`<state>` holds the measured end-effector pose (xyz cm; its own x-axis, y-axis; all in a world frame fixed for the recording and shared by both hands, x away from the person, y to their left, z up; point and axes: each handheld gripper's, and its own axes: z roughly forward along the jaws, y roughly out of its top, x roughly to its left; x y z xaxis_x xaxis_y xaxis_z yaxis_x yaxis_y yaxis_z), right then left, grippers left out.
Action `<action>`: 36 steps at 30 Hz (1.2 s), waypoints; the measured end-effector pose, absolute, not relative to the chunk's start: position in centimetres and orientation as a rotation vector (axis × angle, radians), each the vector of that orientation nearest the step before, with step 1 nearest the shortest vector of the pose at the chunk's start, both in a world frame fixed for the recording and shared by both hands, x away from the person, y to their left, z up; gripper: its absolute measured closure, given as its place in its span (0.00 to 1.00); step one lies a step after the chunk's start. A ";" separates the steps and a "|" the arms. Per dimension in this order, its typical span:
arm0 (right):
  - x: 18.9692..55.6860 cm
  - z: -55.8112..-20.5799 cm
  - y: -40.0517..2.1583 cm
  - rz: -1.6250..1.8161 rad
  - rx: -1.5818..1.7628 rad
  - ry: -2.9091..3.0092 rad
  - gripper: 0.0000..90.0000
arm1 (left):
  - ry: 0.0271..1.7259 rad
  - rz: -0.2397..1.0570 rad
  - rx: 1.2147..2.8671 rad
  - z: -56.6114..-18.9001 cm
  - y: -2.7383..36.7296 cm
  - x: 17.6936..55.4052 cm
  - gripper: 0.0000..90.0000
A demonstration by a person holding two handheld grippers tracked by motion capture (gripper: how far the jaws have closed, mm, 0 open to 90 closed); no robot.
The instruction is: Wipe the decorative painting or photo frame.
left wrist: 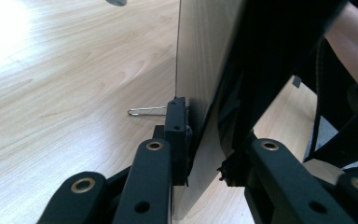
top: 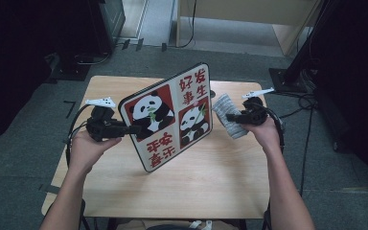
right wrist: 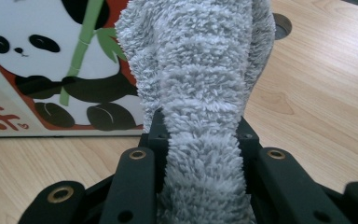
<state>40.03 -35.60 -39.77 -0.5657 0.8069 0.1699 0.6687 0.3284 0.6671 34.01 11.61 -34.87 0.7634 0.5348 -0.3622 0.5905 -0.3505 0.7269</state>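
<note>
Left gripper [top: 133,129] clamps the panda board's [top: 170,117] left edge, holding it tilted above the desk's [top: 220,182] middle; right gripper [top: 231,117] pinches the grey cloth [top: 227,115] beside its right edge. Both are gripped; wiping looks not yet begun.

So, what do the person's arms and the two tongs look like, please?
Both forearms are bare, with no sleeves or gloves visible. The left tongs and the right tongs are matte black, each with a small white and grey three-cornered plate on top. A black cable trails from each. In the gripper views, the jaws are flat black links joined by brass-coloured rivets, with small round holes.
</note>
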 end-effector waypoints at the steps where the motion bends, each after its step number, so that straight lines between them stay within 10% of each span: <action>1: 40.0 -39.7 -35.5 1.064 1.343 2.399 0.77 | 0.845 -0.074 2.025 -34.9 11.6 34.0 0.86; 36: 40.0 -33.9 -32.6 1.120 1.213 2.473 0.76 | 0.835 -0.090 2.004 -35.1 11.9 34.1 0.87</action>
<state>40.05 -32.63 -33.86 -0.6556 0.7366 0.1659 0.6106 0.3880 0.6904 34.10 11.89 -35.14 0.7658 0.5212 -0.3768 0.5896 -0.3349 0.7350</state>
